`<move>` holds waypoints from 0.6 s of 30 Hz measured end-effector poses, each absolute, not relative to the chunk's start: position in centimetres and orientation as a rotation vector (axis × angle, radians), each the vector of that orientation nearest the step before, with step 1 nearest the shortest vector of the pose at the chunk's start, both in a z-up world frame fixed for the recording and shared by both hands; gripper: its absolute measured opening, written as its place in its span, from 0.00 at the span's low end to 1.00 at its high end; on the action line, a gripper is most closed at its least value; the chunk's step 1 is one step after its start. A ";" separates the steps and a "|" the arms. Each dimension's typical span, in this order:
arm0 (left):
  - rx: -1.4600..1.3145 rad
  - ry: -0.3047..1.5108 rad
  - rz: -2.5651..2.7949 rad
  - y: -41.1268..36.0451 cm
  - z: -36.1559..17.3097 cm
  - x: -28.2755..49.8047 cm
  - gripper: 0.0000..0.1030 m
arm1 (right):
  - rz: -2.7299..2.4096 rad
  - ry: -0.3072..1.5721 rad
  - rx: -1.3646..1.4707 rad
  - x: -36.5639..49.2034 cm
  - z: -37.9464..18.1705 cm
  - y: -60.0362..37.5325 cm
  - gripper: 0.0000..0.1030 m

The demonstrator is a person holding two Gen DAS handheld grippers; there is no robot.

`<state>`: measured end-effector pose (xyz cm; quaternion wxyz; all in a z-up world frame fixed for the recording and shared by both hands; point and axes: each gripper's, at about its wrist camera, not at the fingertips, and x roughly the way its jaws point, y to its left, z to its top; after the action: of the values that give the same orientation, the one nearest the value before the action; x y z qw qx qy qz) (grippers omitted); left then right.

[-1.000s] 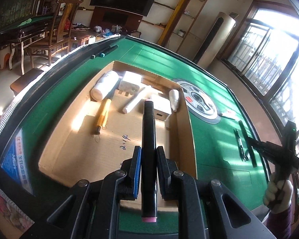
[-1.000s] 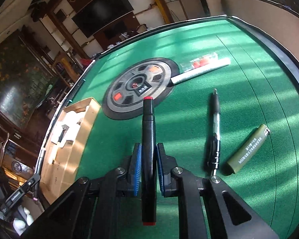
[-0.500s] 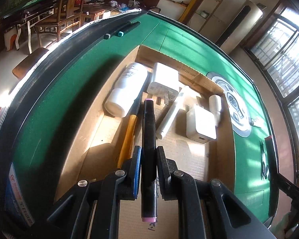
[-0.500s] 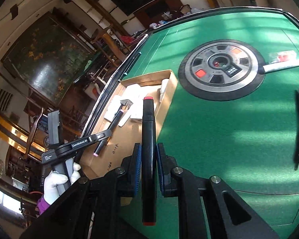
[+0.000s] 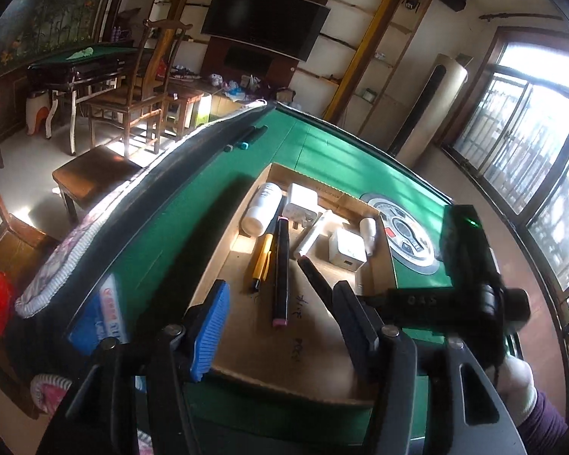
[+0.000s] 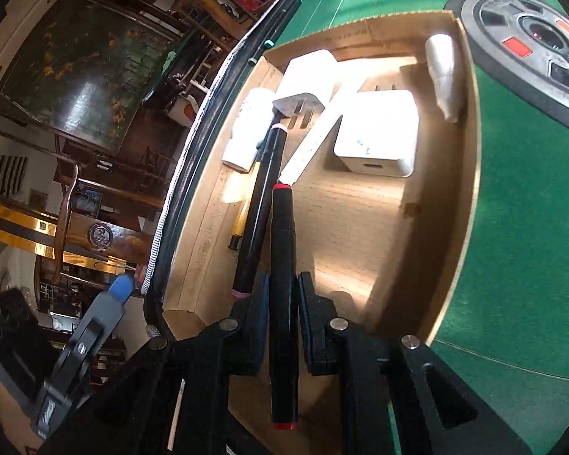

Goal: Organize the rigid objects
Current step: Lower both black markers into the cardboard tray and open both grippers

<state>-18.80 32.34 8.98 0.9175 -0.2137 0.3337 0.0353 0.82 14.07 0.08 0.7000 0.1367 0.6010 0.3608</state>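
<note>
Our left gripper [image 5: 280,326] stands wide, nothing between the blue pads [image 5: 208,331]. The pink-capped marker [image 5: 280,269] lies flat on the floor of the cardboard box [image 5: 387,265], ahead of the open fingers and roughly centred on the gap, apart from both. It sits just beside the yellow pen [image 5: 261,256], its far tip near the white plug adapter [image 5: 301,204].

Our right gripper [image 6: 282,303] is clamped narrow on the red-capped marker [image 6: 282,261], which runs forward along the fingers, red tip over the box interior, rear cap sticking out behind the pads. From the right wrist view the pink-capped marker [image 6: 258,208] lies just left of the held one, near-parallel; we can't tell if they touch.

Also in the box: white bottle [image 5: 261,208], white stick [image 5: 315,233], square charger [image 5: 347,248], small white tube [image 5: 368,229] by the right wall. Box rests on the green table [image 5: 163,227], the round centre dial [image 5: 407,233] just right of it.
</note>
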 end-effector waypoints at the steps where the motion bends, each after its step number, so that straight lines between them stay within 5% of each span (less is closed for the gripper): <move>1: -0.443 0.676 0.080 32.6 9.0 -19.6 0.59 | 0.802 1.357 0.315 1.0 -0.2 14.7 0.14; 12: -0.474 0.683 0.092 33.3 7.3 -22.5 0.60 | 0.731 1.285 0.334 3.1 -0.1 17.2 0.16; 18: -0.436 0.686 0.124 32.4 7.1 -22.4 0.62 | 0.736 1.109 0.226 0.8 3.7 13.7 0.41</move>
<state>-22.36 32.44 7.12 0.9166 -0.2121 0.3336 0.0603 0.82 13.74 3.71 0.7806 0.1048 0.5134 0.3406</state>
